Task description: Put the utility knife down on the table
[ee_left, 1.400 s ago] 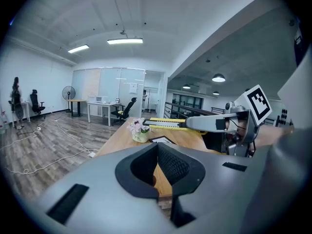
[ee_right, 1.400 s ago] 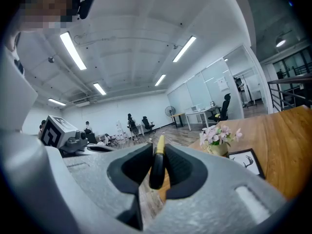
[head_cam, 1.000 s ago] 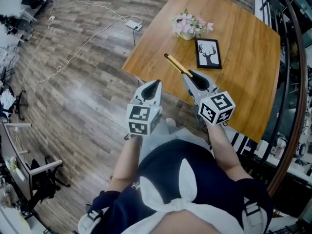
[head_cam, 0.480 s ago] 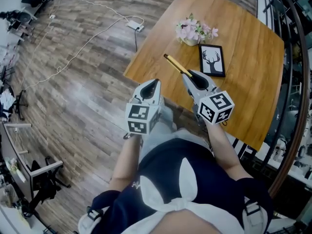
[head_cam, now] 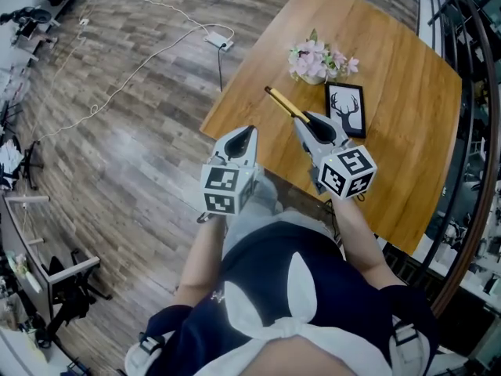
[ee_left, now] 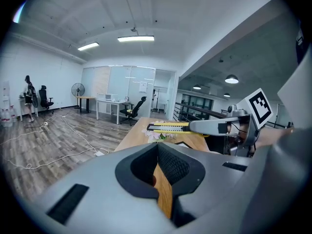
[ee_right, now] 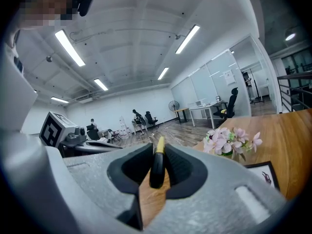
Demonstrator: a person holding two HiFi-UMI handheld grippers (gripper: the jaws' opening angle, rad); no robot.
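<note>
Knife (head_cam: 286,106) is a slim utility type with a yellow body and a black tail. It is up in the air, not yet on the counter (head_cam: 391,92), and sits just left of the deer frame (head_cam: 345,110). Its yellow end points away from the person and away from the frame.

The right gripper (head_cam: 311,121) has it, with the jaws part-way closed and clamped on the black tail. In the right gripper view the knife (ee_right: 157,162) stands squarely between the pads, with most of its length sticking out past them.

It probably weighs little and is stiff, so it should not sag or bend. Its smooth, narrow sides could pivot or slide in the pads, more so with this much overhang. The flat sides of the body are the safe place to hold, at the tail as now or nearer the middle, well clear of the blade end. I cannot tell whether the blade is out.

It is likely to roll or clatter if let go from a height, so it wants lowering until it lies flat.

The left gripper (head_cam: 249,133) is well left of the frame, off the counter's edge, with its jaws together on nothing. Flowers (head_cam: 317,57) stand just beyond the frame.
</note>
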